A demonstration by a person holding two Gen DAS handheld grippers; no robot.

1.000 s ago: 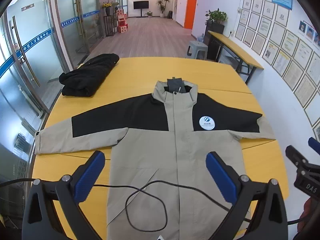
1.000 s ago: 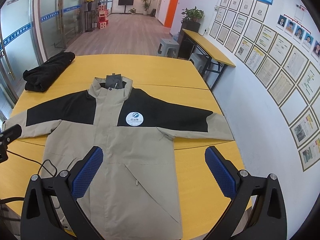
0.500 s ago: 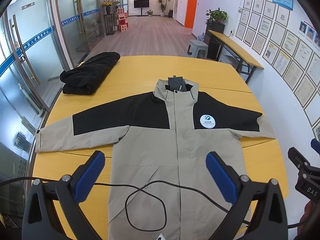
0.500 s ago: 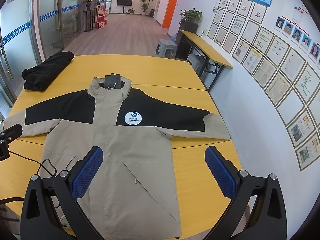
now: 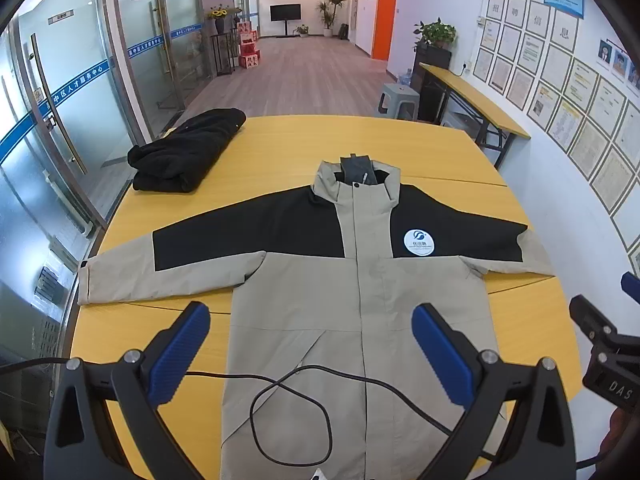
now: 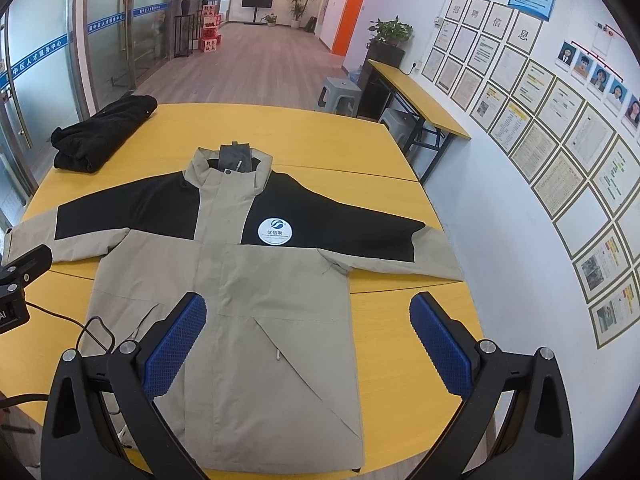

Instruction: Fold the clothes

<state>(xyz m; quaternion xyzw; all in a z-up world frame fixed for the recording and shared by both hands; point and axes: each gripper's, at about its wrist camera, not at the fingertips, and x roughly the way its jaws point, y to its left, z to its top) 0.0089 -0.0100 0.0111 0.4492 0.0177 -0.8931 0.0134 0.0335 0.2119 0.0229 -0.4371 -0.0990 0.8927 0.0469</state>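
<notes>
Jaws apart; cable [image 5: 292, 412] across jacket [image 5: 360, 320]

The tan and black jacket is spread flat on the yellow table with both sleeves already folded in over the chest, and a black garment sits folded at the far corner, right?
Not quite. The jacket lies flat on the yellow table, but its sleeves are stretched straight out to both sides, not folded in; the right wrist view shows this. The folded black garment does sit at the far corner.

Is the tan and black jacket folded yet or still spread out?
Spread out. The jacket lies flat, front up, on the yellow table, both sleeves stretched sideways, no folds.
</notes>
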